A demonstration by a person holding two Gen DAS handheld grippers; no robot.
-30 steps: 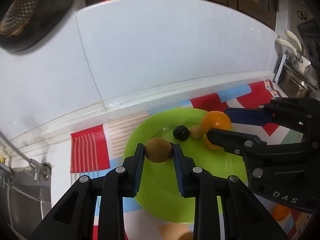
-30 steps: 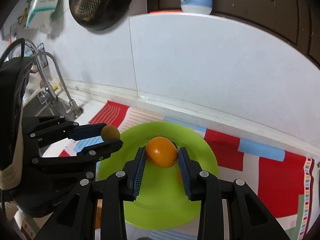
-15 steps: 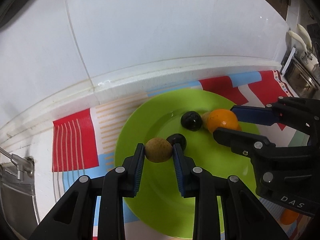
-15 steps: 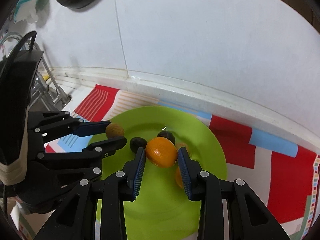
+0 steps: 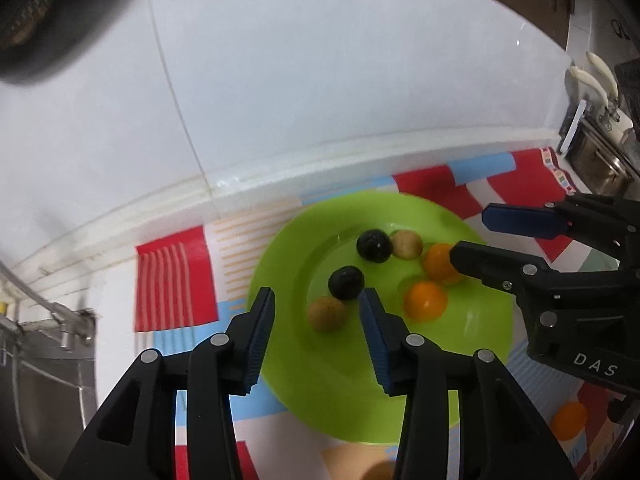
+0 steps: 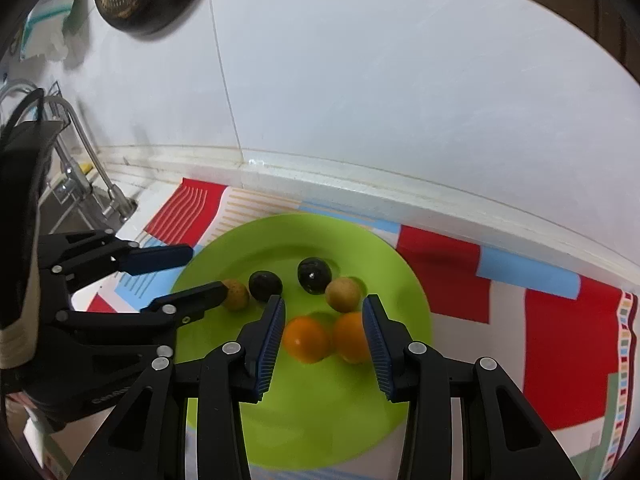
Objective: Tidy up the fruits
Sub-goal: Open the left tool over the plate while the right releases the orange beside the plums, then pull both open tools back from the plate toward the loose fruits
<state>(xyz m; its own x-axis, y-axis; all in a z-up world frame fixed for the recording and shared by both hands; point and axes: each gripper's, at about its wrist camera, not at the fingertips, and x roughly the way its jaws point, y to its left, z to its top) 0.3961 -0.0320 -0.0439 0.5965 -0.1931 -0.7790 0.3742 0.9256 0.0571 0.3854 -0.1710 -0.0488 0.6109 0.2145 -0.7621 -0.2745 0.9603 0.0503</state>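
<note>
Fruit is gathered on a green plate [image 6: 404,280] on the worktop. Left tongs [image 5: 316,312] have just been opening; a brown fruit [image 5: 326,313] is left lying free between the parted pads. Right tongs [image 6: 324,316] have likewise been opening, and two oranges [image 6: 306,339] are seen unclamped between them.
</note>
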